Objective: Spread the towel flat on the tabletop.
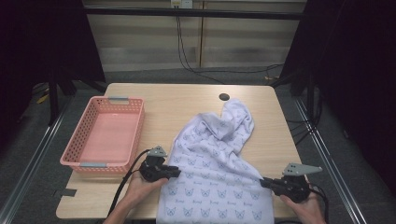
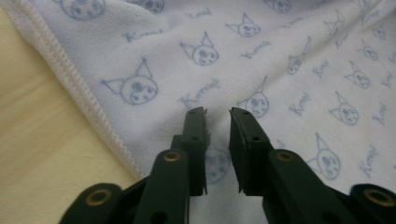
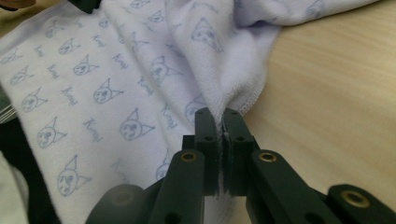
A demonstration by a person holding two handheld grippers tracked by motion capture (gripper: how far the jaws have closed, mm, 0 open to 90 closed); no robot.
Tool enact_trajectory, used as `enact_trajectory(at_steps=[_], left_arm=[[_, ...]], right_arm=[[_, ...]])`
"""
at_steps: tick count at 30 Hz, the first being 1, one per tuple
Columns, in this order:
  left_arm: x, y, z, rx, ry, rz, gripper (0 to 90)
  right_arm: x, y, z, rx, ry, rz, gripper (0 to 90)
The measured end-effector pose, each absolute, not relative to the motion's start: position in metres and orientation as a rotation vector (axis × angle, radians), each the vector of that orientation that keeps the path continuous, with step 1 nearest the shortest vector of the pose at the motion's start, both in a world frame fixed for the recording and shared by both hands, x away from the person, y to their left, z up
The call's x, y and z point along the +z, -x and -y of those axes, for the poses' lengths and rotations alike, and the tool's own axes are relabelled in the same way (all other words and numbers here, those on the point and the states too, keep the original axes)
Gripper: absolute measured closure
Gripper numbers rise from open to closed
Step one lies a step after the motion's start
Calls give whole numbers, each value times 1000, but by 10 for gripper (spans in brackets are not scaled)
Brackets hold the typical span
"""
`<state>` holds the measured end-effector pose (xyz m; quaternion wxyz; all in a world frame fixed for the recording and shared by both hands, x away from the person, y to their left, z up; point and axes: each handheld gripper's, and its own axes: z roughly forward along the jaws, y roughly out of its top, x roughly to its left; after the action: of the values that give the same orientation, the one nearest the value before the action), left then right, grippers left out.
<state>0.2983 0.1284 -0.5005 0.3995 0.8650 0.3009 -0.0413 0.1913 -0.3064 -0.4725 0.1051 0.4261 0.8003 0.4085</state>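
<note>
— What are the fingers doing on the right?

— The right gripper [image 3: 218,122] has its jaws pinched together on the hemmed edge of the cloth [image 3: 140,79], and the fabric puckers up where it runs into them. The person's right hand [image 1: 306,205] holds it low at the near right of the table [image 1: 187,100], pointing in toward the middle.

— And the left one?

— The left gripper [image 2: 217,114] stands with a narrow gap between its jaws, nothing caught in it; they hover over the printed cloth just inside its stitched left edge [image 2: 70,77]. The left hand [image 1: 140,189] comes in from the near side, gripper aimed to the right.

— Where does the cloth lie?

— Spread flat across the near middle of the table, its front hanging over the near edge, and bunched into a heap [image 1: 229,121] toward the far right.

— Any room around it?

— Bare wood to the right of the pinched edge, and a strip between the cloth and the pink basket [image 1: 77,140], which sits at the table's left, well apart from the cloth.
</note>
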Motion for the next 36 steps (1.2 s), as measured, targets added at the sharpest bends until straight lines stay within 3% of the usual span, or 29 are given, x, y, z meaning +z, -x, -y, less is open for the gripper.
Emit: enact_trajectory(at_steps=[2, 7, 10, 12, 16, 24, 27, 28, 30, 36], left_arm=[[-500, -290, -126, -128, -2207, -736, 820], [-497, -259, -130, -206, -2256, -670, 840], [-493, -249, -131, -171, -2275, -621, 810], [-491, -255, -129, -192, -2217, -623, 782], [-482, -283, -119, -112, -2148, -662, 765], [-491, -338, -97, -57, -2095, -752, 714], [-499, -340, -91, -22, -2160, -765, 716], [-501, -339, -91, -6, -2191, -771, 712], [-502, -336, -96, 10, -2185, -752, 713], [-499, -314, -113, 76, -2216, -763, 660]], right_arm=[[-473, -183, 307, 1209, -1257, -2365, 829], [-470, -181, 309, 1248, -1235, -2344, 668], [-471, -192, 307, 1225, -1237, -2329, 672], [-474, -210, 304, 1195, -1243, -2323, 700], [-482, -250, 295, 1141, -1244, -2317, 708], [-503, -296, 273, 1012, -1239, -2349, 606], [-503, -297, 268, 1007, -1215, -2348, 658], [-502, -295, 267, 991, -1197, -2350, 763], [-500, -289, 269, 922, -1173, -2331, 867], [-497, -272, 303, 904, -1286, -2282, 883]])
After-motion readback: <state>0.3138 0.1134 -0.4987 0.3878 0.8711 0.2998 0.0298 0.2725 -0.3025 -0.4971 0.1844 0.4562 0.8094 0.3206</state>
